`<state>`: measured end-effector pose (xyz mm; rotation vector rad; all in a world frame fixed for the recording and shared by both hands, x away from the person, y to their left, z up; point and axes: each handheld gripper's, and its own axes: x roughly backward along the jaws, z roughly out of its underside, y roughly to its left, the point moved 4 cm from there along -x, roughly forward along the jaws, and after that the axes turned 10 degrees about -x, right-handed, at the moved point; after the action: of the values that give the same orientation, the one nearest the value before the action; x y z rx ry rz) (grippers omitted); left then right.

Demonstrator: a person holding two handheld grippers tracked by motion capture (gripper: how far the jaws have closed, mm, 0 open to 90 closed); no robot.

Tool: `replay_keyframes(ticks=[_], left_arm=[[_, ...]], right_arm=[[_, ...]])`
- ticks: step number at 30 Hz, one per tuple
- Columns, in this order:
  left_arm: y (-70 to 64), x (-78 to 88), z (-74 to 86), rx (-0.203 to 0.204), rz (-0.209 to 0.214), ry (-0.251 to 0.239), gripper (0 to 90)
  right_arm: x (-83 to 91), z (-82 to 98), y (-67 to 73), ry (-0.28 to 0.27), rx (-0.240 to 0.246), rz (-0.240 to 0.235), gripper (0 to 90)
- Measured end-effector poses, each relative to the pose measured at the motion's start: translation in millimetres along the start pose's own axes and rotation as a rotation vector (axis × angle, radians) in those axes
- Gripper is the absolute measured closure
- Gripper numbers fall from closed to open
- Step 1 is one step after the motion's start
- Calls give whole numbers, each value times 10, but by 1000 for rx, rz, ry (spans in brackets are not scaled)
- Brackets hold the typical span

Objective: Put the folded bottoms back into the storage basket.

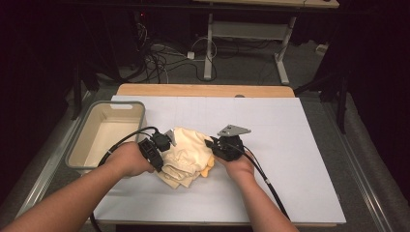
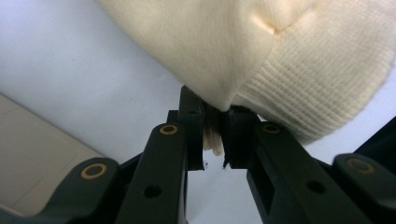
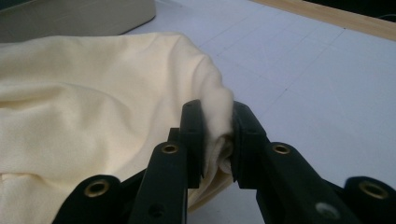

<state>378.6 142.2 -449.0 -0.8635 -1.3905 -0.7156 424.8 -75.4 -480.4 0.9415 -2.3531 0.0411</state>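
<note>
Cream garment [image 2: 261, 56] cropped by frame

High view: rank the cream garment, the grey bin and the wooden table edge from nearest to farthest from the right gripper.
1. Cream garment: clamped in the right gripper, at its left.
2. Grey bin: far left of the table.
3. Wooden table edge: along the back. Close to the bin's distance; this order is tentative.

The high view looks forward and down over the surface [image 1: 290, 145] from well above; each hand-held gripper's own view sits close behind its jaws, both sharing the cream cloth [image 1: 186, 150].
</note>
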Motion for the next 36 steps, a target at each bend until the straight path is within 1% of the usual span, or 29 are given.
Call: replay_keyframes(ticks=[8,14,16,21,23,32,36], left_arm=[[4,11,-1,-9,5,19,786],[-1,50,-2,-18,2,30,786],[-5,62,-2,-14,6,27,786],[1,102,0,-22,10,39,786],[-4,114,-4,-18,12,41,786],[-15,181,-20,-36,13,56,786],[-6,235,-20,-40,10,59,787]], right_arm=[[2,6,17,6,3,-1,792],[17,-6,25,6,-1,-2,792],[27,-16,30,6,0,-3,792],[56,-49,53,4,2,-3,792],[67,-62,60,3,5,-3,792],[108,-110,72,-3,12,-3,791],[135,-145,80,-8,5,-7,791]])
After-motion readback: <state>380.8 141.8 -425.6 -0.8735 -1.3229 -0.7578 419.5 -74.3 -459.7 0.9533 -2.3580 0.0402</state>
